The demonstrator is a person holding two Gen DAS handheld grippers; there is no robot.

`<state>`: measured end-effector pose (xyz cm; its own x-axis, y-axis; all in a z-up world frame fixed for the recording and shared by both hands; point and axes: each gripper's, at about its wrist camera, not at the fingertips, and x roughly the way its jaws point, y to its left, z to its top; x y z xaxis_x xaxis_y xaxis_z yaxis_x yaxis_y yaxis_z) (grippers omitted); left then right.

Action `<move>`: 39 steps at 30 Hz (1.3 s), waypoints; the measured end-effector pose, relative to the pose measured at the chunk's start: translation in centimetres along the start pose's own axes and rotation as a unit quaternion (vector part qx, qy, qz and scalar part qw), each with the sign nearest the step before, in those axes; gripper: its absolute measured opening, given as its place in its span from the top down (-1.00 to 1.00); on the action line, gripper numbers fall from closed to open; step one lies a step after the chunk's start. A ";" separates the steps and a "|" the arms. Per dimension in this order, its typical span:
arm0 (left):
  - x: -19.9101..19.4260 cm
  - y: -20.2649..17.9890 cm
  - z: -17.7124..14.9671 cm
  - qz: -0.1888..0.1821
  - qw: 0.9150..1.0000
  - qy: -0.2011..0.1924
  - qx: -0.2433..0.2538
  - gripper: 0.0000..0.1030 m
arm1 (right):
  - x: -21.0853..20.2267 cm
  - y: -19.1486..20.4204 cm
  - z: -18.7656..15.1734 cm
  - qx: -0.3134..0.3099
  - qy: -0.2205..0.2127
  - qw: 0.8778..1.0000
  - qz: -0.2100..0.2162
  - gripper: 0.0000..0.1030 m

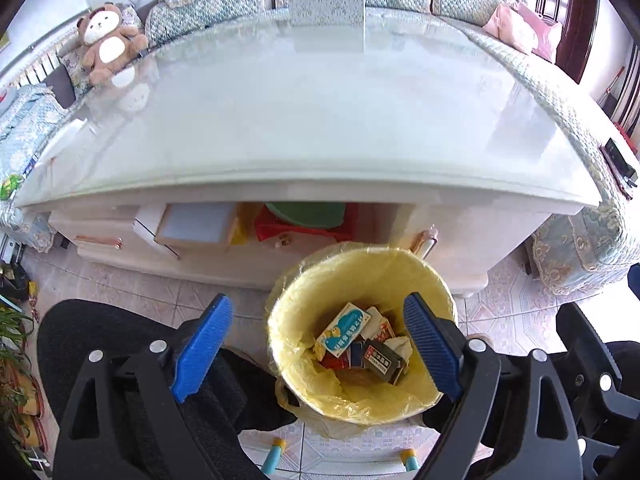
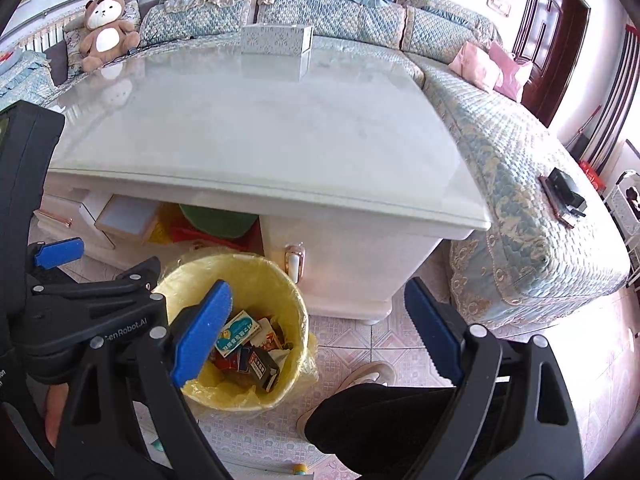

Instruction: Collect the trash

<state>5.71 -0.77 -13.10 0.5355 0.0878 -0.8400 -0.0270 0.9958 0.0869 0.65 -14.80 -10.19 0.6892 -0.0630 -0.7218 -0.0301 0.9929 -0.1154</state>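
A trash bin with a yellow liner (image 1: 312,384) stands on the floor in front of the white coffee table (image 1: 304,120). It holds several small boxes and wrappers (image 1: 360,340); they also show in the right wrist view (image 2: 248,350). My left gripper (image 1: 320,340) is open and empty, above the bin's left side. My right gripper (image 2: 320,332) is open and empty, just right of the bin (image 2: 240,396). The left gripper's body shows at the left of the right wrist view (image 2: 60,256).
A white tissue box (image 2: 276,46) stands at the table's far edge. A teddy bear (image 1: 108,42) and pink cushions (image 2: 490,66) lie on the blue sofa (image 2: 520,184). Boxes and a green lid (image 1: 306,212) sit on the table's lower shelf. The person's legs (image 2: 384,412) flank the bin.
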 end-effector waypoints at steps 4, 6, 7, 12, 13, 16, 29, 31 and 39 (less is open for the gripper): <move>-4.1 0.6 0.7 -0.015 0.999 -0.046 -0.013 -0.74 | -3.5 -1.0 0.9 0.021 -0.046 0.999 0.000 -0.80; -6.1 0.9 0.9 -0.018 0.998 -0.066 -0.016 -0.75 | -5.3 -1.2 1.3 0.025 -0.068 0.997 -0.004 -0.80; -7.1 1.0 1.0 -0.016 0.997 -0.078 -0.017 -0.76 | -6.2 -1.2 1.4 0.025 -0.079 0.997 -0.008 -0.81; -11.7 1.4 1.4 -0.010 0.993 -0.117 -0.027 -0.86 | -10.4 -1.1 1.9 0.021 -0.126 0.991 -0.033 -0.84; -12.4 1.6 1.4 -0.010 0.992 -0.119 -0.031 -0.86 | -11.1 -1.0 1.9 0.021 -0.134 0.990 -0.037 -0.86; -14.3 1.8 1.4 -0.014 0.990 -0.136 -0.039 -0.86 | -12.8 -1.1 1.9 0.021 -0.156 0.987 -0.046 -0.88; -19.4 2.3 0.8 -0.003 0.981 -0.190 -0.037 -0.86 | -16.4 -1.4 1.7 0.037 -0.170 0.984 -0.041 -0.88; -19.7 2.3 0.6 -0.004 0.981 -0.192 -0.037 -0.86 | -16.6 -1.5 1.6 0.037 -0.171 0.984 -0.044 -0.88; -20.7 2.3 0.6 -0.001 0.979 -0.201 -0.035 -0.86 | -17.5 -1.1 1.5 0.034 -0.178 0.982 -0.051 -0.88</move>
<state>-4.93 -0.31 4.76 0.8238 0.0836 -0.5607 -0.0759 0.9964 0.0371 -10.26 -14.66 3.61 0.8955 -0.1361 -0.4238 0.0929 0.9883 -0.1210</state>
